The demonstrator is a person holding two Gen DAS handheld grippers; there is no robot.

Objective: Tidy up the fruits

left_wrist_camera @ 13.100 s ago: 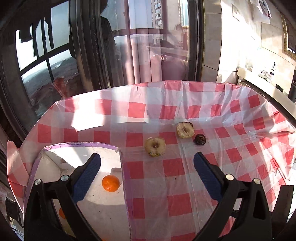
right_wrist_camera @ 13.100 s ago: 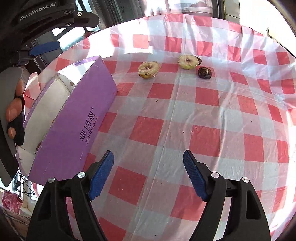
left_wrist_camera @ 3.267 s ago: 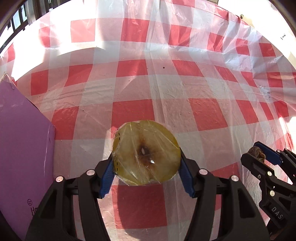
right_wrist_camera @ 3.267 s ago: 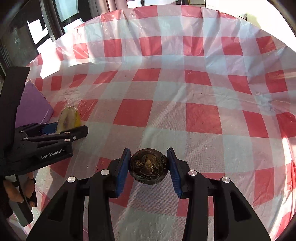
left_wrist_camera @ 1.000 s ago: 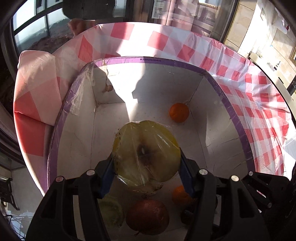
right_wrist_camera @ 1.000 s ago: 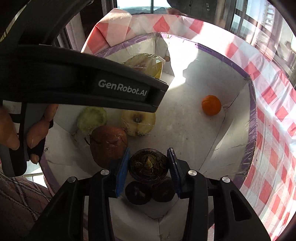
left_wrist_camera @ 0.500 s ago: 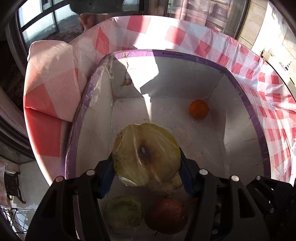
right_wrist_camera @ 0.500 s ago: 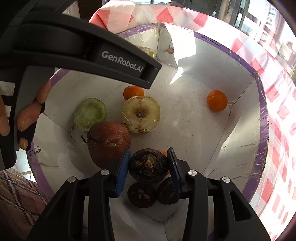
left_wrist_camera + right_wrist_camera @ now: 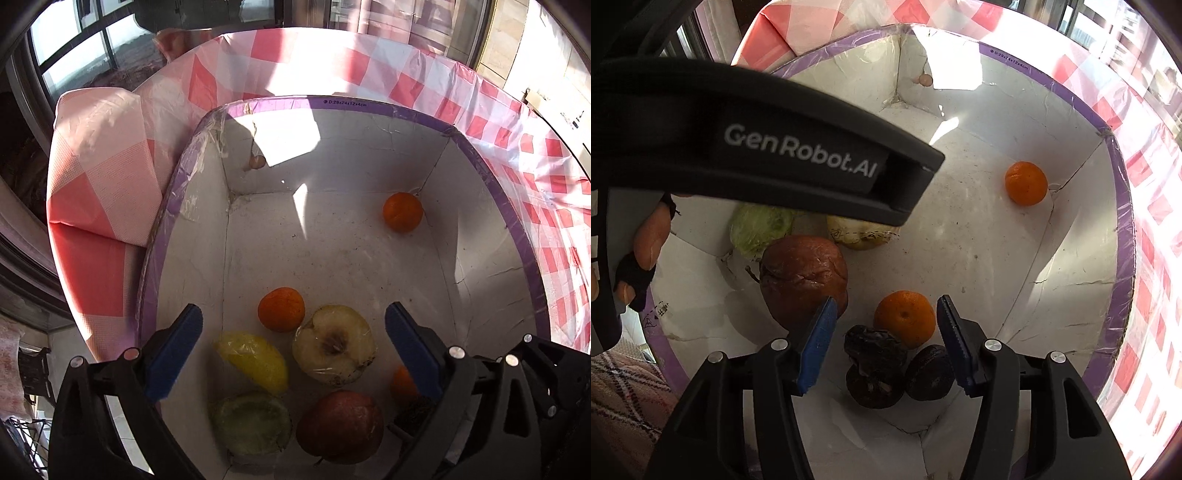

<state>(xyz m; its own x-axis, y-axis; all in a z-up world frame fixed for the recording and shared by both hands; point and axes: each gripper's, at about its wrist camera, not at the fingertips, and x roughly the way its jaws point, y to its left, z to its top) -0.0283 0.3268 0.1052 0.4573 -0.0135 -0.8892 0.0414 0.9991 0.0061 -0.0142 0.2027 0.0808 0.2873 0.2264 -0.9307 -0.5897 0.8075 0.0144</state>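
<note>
Above the purple-rimmed box (image 9: 524, 258), both the left gripper (image 9: 291, 343) and right gripper (image 9: 886, 339) hang wide, holding nothing; all the fruit lies directly below the fingertips.

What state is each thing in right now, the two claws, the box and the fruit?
Left gripper: open, empty.
Right gripper: open, empty.
Box: open-topped, holding fruit.
Halved apple: wrapped, cut face up.
Red apple: whole, wrinkled.
Far orange: alone by the corner.
</note>
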